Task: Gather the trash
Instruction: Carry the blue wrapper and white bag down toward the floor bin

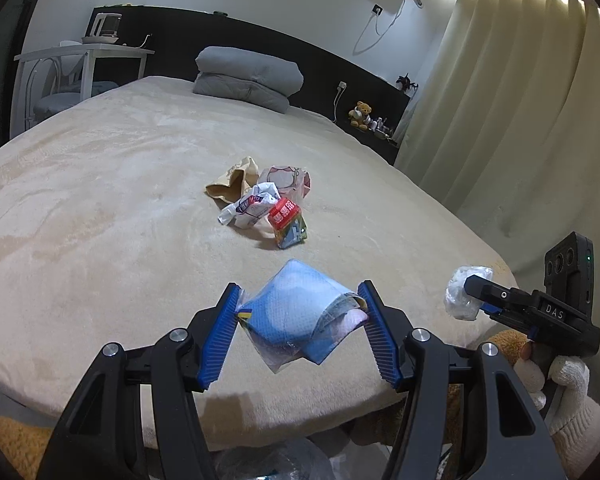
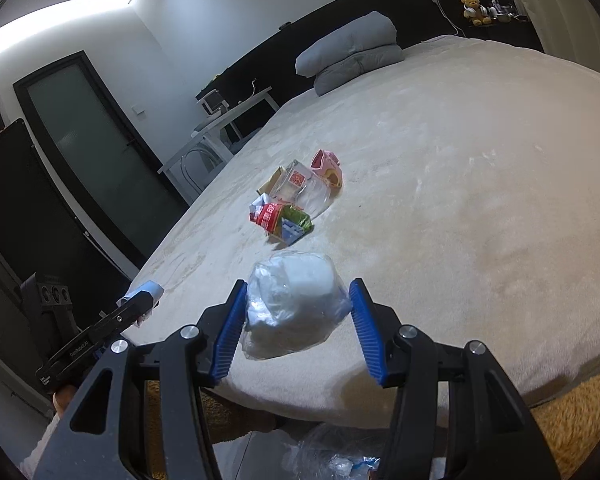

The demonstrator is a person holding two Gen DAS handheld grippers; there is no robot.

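Left wrist view: my left tool (image 1: 298, 314) clamps a blue wrapper (image 1: 300, 316) above the bed's (image 1: 100, 200) near edge. Right wrist view: my right tool (image 2: 298, 312) squeezes a clear plastic wad (image 2: 292, 308); more trash (image 2: 288, 204) lies mid-bed.

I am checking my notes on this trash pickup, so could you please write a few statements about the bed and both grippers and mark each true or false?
1. The left gripper holds a crumpled blue plastic packet. True.
2. The right gripper is empty. False: it is shut on a clear plastic bag of white wadding.
3. A small pile of wrappers, one a red and green packet, lies on the beige bed cover. True.
4. The folded grey quilt lies at the near edge of the bed. False: it lies at the far end, by the dark headboard.
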